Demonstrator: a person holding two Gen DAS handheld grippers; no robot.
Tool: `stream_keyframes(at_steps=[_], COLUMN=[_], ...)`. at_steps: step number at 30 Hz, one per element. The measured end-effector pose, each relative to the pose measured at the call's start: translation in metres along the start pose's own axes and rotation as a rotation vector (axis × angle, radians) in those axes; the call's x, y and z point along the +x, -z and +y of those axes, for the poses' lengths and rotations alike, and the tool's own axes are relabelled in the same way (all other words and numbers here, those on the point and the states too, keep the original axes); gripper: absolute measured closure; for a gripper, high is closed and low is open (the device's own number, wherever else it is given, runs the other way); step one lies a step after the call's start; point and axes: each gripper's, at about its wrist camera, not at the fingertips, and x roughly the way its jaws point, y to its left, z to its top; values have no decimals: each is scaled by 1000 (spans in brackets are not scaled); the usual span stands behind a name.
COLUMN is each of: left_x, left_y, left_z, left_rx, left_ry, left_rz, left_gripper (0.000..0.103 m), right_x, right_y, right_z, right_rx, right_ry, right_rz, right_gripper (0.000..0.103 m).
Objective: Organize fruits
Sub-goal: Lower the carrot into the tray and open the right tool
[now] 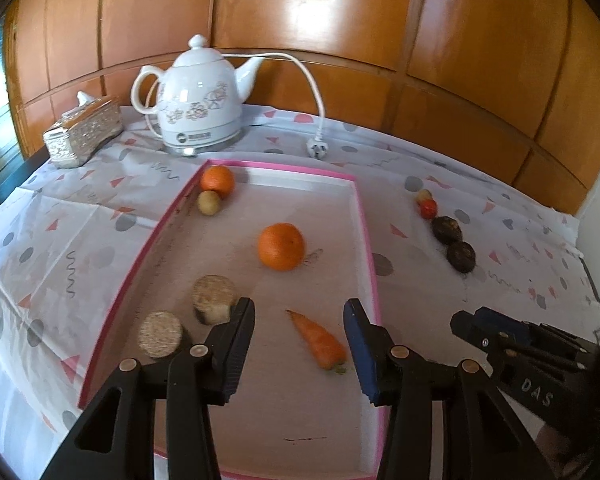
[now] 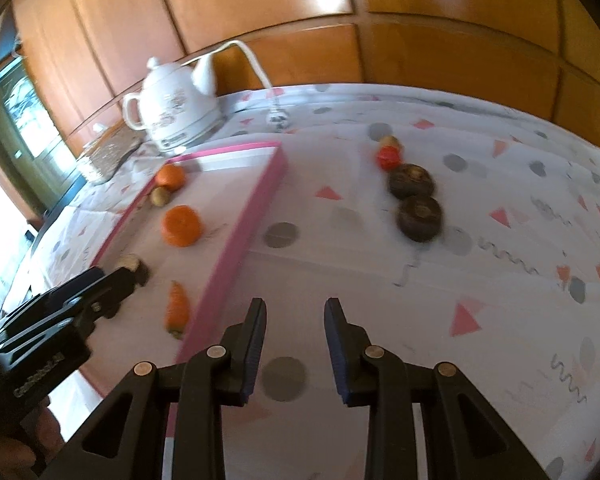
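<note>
Sorting underway: oranges [image 1: 281, 246] and carrot [image 1: 318, 339] lie in pink tray [image 1: 366, 236]. Both claws, left gripper [image 1: 299, 310] and right gripper [image 2: 295, 308], gape empty. Next, likely: right reaches dark fruits [image 2: 419, 213] on far-right cloth.

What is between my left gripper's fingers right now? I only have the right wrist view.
Observer: Nothing is gripped. The left gripper is open over the pink-rimmed tray, and the carrot lies untouched in the gap.
Operator: How many tan round pieces sit beside it? I can make out one.
Observer: Two. The nearer tan piece, by the tray's left rim, is hidden from you behind that gripper; the farther tan piece is the one you see.
</note>
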Motion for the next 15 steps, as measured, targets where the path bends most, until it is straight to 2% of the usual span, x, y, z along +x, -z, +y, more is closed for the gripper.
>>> stream_keyframes(at_steps=[10, 15], left_x=[9, 16], left_y=[-2, -6], left_z=[-29, -41], left_rx=[55, 71], left_ry=[47, 62], left_rz=[15, 21], left_gripper=[56, 56], right_x=[-2, 3], right_y=[-2, -12], right_z=[-59, -72], right_rx=[112, 112], right_ry=[93, 124], right_rz=[-7, -11], right_gripper=[68, 66])
